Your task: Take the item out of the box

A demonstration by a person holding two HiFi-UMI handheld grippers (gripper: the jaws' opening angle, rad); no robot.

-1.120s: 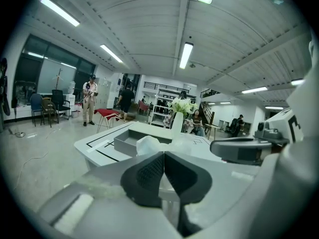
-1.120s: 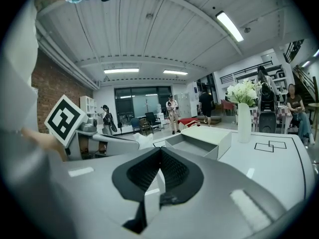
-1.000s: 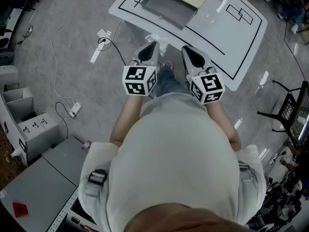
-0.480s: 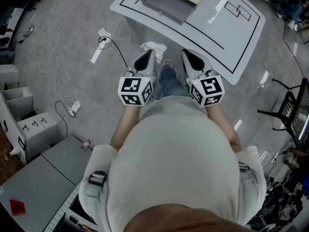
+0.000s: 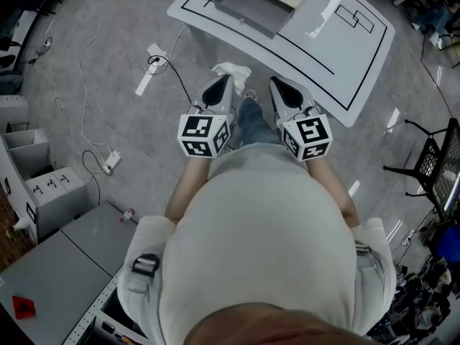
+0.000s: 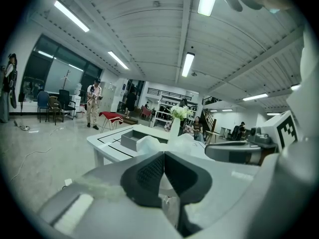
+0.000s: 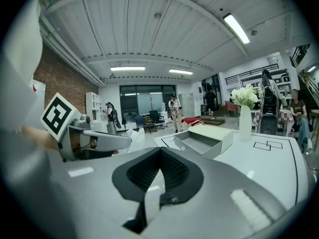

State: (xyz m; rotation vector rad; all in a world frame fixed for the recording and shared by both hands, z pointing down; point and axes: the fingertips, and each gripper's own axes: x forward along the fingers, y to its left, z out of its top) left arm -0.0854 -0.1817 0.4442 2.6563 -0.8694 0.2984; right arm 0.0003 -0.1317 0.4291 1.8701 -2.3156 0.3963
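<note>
Pulled back from the table (image 5: 359, 63), left tool (image 5: 227, 79) pinches a half-hidden white wad (image 5: 231, 69); right tool (image 5: 274, 81) closed, empty.

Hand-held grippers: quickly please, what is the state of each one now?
Left hand-held gripper: closed, holding a white crumpled item.
Right hand-held gripper: closed, nothing between its jaws.

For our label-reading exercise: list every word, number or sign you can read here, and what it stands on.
Readable text: none.
Left marker cube and right marker cube: black square patterns, no letters.
Table: black outlines only.
Red thing, bottom left of head view: dark mark too small to read.
</note>
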